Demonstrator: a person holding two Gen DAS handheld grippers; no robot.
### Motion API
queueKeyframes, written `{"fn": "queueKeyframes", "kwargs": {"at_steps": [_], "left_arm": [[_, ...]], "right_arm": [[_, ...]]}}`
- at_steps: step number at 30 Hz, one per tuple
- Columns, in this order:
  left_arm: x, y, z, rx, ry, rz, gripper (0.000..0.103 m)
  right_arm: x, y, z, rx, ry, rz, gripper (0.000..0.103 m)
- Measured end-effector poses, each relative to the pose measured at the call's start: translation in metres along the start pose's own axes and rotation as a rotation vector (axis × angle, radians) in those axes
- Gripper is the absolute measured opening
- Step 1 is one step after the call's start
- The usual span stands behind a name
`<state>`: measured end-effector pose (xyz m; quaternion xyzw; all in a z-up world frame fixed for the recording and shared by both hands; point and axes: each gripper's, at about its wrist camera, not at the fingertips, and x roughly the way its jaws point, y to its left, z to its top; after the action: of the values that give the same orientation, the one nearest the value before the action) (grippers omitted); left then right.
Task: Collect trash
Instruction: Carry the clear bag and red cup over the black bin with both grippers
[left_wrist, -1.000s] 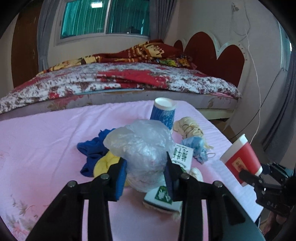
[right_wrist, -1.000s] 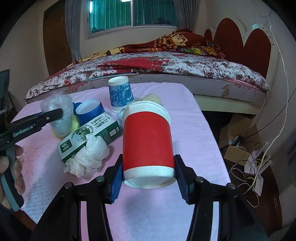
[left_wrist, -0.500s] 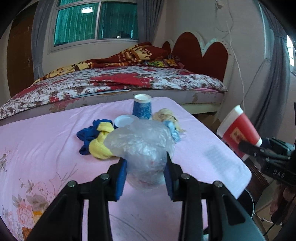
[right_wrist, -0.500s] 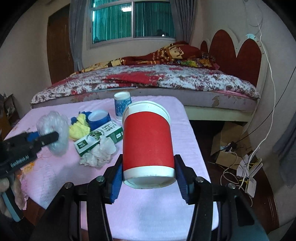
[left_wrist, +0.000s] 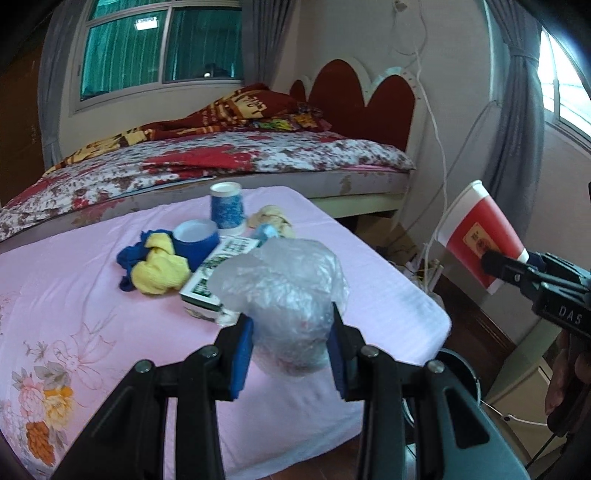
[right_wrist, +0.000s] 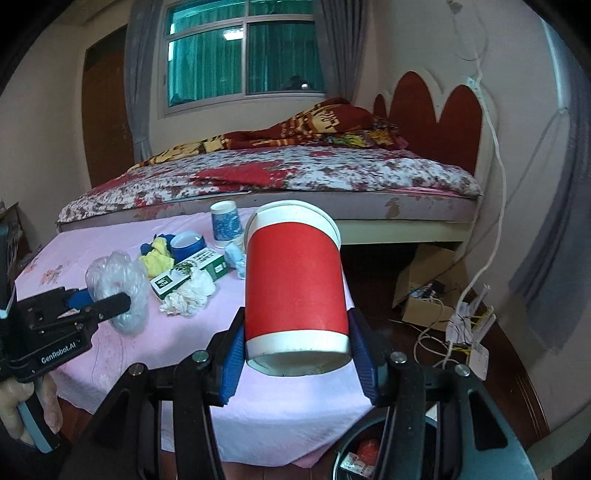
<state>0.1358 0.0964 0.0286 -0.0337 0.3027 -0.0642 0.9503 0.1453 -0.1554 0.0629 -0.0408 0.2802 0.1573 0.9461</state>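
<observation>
Two items have been lifted off the table: a bag is pinched by the left gripper, a cup by the right gripper, near the bin.

A table covered in a pink floral cloth carries a cluster toward its far edge: 1 upright blue patterned paper cup, a blue cup lying on its side, a yellow and blue rag, a green and white carton and crumpled white tissue (just beside the carton).
</observation>
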Motion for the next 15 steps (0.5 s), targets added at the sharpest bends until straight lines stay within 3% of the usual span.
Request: {"fn": "queueKeyframes", "kwargs": {"at_steps": [15], "left_arm": [[-0.001,-0.066,-0.008,0.082,0.02,-0.088,0.037]], "right_arm": [[-0.04,-0.058,-0.03,0.075,0.01,-0.089,0.054]]}}
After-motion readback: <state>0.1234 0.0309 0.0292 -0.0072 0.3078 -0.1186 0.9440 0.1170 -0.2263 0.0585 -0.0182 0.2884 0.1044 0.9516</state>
